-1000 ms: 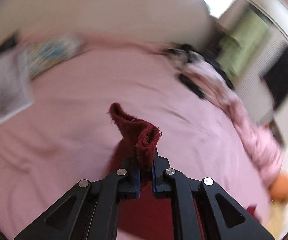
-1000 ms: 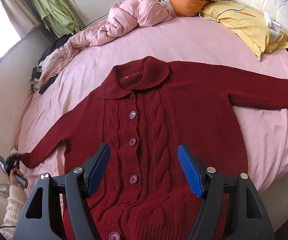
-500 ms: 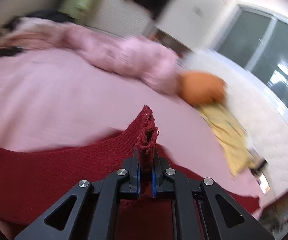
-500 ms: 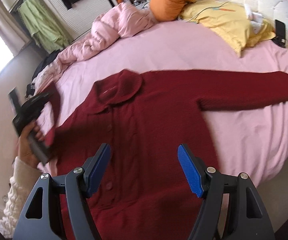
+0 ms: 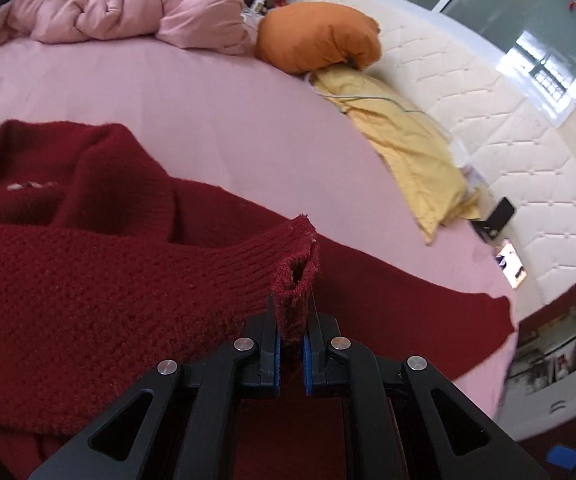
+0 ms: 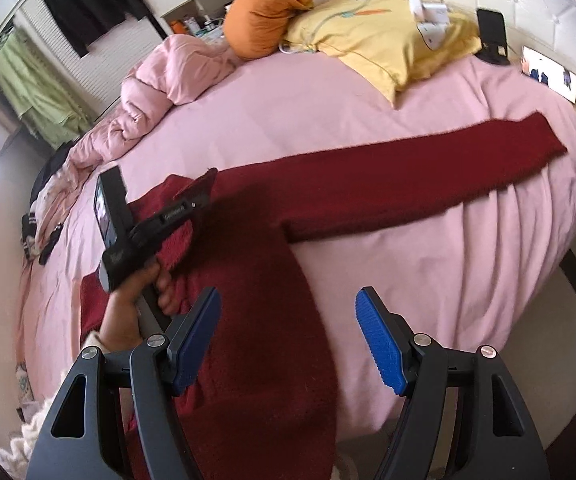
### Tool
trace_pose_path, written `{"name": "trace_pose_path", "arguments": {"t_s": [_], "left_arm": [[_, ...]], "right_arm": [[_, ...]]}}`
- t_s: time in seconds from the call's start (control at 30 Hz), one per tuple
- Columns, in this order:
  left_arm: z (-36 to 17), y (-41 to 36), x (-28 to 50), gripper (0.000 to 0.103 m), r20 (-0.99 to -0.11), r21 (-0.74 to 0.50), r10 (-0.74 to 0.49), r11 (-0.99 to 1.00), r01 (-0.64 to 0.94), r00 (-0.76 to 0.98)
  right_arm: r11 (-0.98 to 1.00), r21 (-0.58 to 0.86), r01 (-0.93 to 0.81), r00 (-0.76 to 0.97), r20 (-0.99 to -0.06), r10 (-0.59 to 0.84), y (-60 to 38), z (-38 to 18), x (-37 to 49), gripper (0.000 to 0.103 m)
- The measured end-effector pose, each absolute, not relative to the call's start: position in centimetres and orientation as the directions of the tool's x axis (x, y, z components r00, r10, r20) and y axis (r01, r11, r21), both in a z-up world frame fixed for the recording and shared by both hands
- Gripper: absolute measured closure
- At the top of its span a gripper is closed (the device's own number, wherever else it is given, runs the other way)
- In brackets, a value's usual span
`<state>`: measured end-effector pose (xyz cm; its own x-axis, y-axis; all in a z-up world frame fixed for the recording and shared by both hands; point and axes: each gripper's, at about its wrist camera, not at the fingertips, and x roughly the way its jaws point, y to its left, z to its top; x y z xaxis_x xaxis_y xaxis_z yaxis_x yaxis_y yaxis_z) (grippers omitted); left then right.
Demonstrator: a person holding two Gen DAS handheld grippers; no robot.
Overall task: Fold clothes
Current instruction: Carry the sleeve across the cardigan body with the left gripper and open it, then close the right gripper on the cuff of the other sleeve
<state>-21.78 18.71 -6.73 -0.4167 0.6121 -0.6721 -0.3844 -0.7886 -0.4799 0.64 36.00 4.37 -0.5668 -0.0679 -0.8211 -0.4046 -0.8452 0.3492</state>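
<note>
A dark red knitted cardigan (image 6: 272, 248) lies on the pink bed sheet (image 6: 368, 100). My left gripper (image 5: 291, 354) is shut on the ribbed cuff (image 5: 298, 276) of one sleeve, held above the cardigan's chest with that sleeve (image 5: 88, 280) folded across it; the collar (image 5: 68, 176) shows behind. In the right wrist view the left gripper (image 6: 198, 196) and the hand holding it (image 6: 136, 304) hover over the cardigan. The other sleeve (image 6: 448, 176) lies stretched out to the right. My right gripper (image 6: 288, 340) hangs open above the cardigan's lower part, with nothing between its fingers.
A crumpled pink duvet (image 6: 160, 84), an orange pillow (image 6: 266, 12) and a yellow pillow (image 6: 380, 36) lie at the bed's far side by the white padded headboard (image 5: 488, 120). Two phones (image 6: 550, 68) lie near the headboard. The bed edge (image 6: 548, 272) drops off at right.
My left gripper has carried the cuff from the bed's far left side across over the cardigan's chest, folding that sleeve inward. The right gripper has stayed open and swung rightward.
</note>
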Motion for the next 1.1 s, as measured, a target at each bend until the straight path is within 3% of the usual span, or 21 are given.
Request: {"name": "trace_pose_path", "arguments": {"t_s": [0.07,0.1,0.13,0.17,0.2,0.27,0.3,0.43,0.6,0.87,1.0,1.1], "left_arm": [[-6.6,18.8,-21.3,0.093,-0.668,-0.459,0.612,-0.787,-0.413,-0.424],[-7.1,19.2,-21.4,0.088,-0.689,-0.426,0.587,-0.803,-0.417,-0.426],[-8.2,19.7,-22.1,0.079,-0.732,-0.399,0.547,-0.827,-0.396,-0.405],[-9.6,20.0,-22.9,0.043,-0.777,-0.389,0.514,-0.846,-0.365,-0.364],[-10.8,20.0,-23.7,0.034,-0.805,-0.42,0.512,-0.848,-0.323,-0.299],[-10.6,19.0,-23.8,0.031,-0.765,-0.497,0.575,-0.813,-0.303,-0.291],[-9.9,18.2,-23.7,0.023,-0.746,-0.523,0.598,-0.798,-0.299,-0.292],[-6.7,12.8,-23.3,0.019,-0.612,-0.698,0.75,-0.662,-0.274,-0.252],[-7.8,4.0,-22.7,0.015,-0.753,-0.518,0.546,-0.836,-0.18,-0.367],[-10.0,-9.7,-21.8,0.015,-0.857,-0.195,0.166,-0.981,0.01,-0.487],[-11.5,-8.8,-19.3,0.007,-0.784,-0.149,0.17,-0.985,-0.086,-0.597],[-11.4,-7.8,-19.3,0.003,-0.795,-0.119,0.151,-0.988,-0.093,-0.587]], "right_arm": [[-0.839,0.361,-0.408,-0.562,-0.823,-0.081,36.2,3.8,0.7,0.033],[-0.837,0.364,-0.408,-0.558,-0.825,-0.086,36.2,3.6,0.6,0.033],[-0.837,0.368,-0.406,-0.554,-0.827,-0.095,36.2,3.4,0.4,0.033],[-0.836,0.374,-0.402,-0.553,-0.827,-0.104,36.1,3.3,0.3,0.033],[-0.834,0.379,-0.401,-0.553,-0.826,-0.11,36.0,3.3,0.3,0.033],[-0.835,0.381,-0.398,-0.556,-0.824,-0.111,35.9,3.5,0.4,0.033],[-0.836,0.379,-0.396,-0.558,-0.823,-0.108,35.9,3.6,0.4,0.033],[-0.84,0.363,-0.404,-0.556,-0.826,-0.09,36.1,3.5,0.3,0.033],[-0.879,0.348,-0.327,-0.582,-0.806,-0.102,34.8,3.2,-2.3,0.033],[-0.995,0.074,0.071,-0.494,-0.863,-0.1,25.4,-0.7,-16.9,0.033],[-0.988,0.121,0.094,-0.447,-0.882,-0.15,24.3,-5.4,-22.2,0.033],[-0.995,0.084,0.06,-0.405,-0.909,-0.101,25.5,-9.9,-21.4,0.033]]}}
